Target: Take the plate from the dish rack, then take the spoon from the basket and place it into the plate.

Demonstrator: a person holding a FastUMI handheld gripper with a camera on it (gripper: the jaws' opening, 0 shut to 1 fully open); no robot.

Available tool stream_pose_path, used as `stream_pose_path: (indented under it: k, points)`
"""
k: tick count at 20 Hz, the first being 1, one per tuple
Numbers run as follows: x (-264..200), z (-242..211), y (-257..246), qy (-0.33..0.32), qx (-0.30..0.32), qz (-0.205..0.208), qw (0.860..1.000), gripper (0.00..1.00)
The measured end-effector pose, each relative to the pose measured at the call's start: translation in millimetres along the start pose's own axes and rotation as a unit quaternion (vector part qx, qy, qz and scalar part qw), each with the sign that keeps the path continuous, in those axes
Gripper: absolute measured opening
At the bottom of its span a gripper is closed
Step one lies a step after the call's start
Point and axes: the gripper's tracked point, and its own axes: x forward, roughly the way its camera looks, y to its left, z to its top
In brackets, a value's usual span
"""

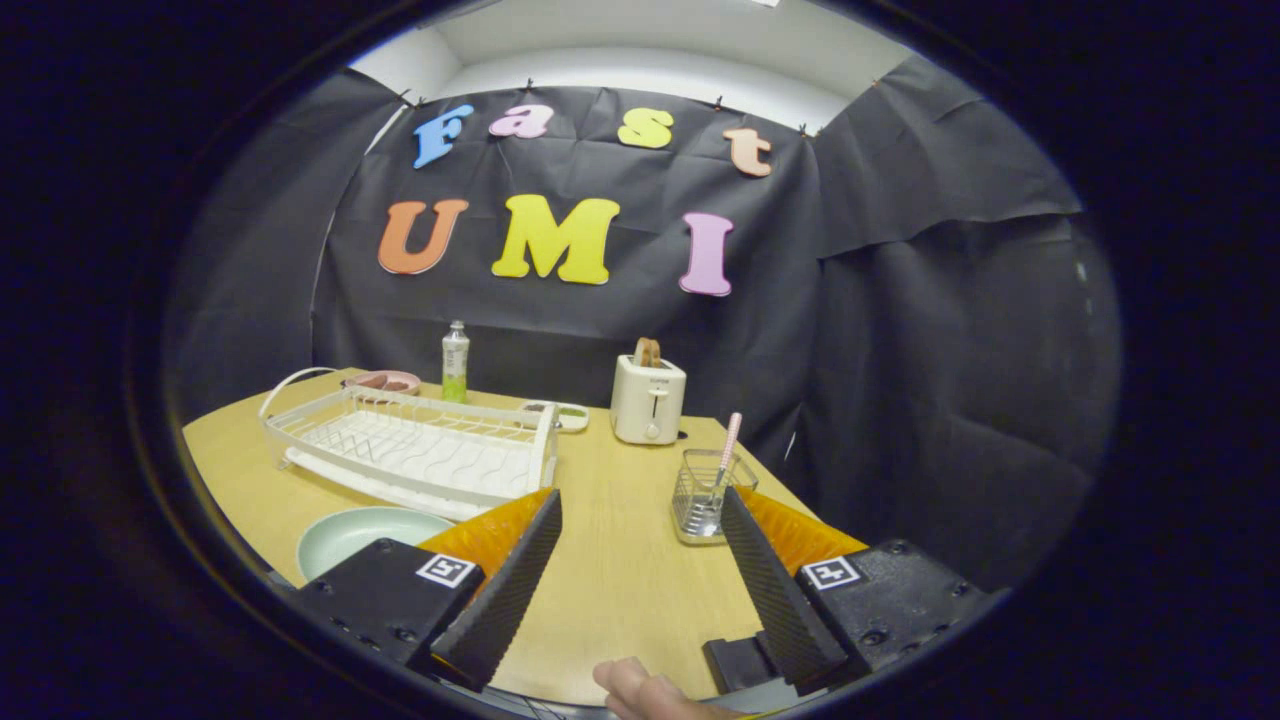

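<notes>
A pale green plate (350, 535) lies flat on the wooden table (620, 560), just left of my left finger and in front of the white dish rack (415, 450). The rack holds no dishes. A spoon with a pink handle (727, 445) stands upright in a small wire basket (708, 495), just ahead of my right finger's tip. My gripper (640, 505) is open, its fingers wide apart over bare table with nothing between them.
A white toaster (648, 400) with bread in it stands at the back, a green bottle (455, 362) to its left. A pink bowl (385, 381) and a small dish (562, 413) sit behind the rack. A person's fingertip (640, 688) shows below the fingers.
</notes>
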Motion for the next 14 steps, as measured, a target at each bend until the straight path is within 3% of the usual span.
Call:
stream_pose_path:
  k: [5,14]
  points:
    - [13.7,14.9,-46.2,-0.045,0.012,-0.036,0.998,1.00]
    - [120.2,16.5,-92.7,0.011,0.053,-0.022,0.998,1.00]
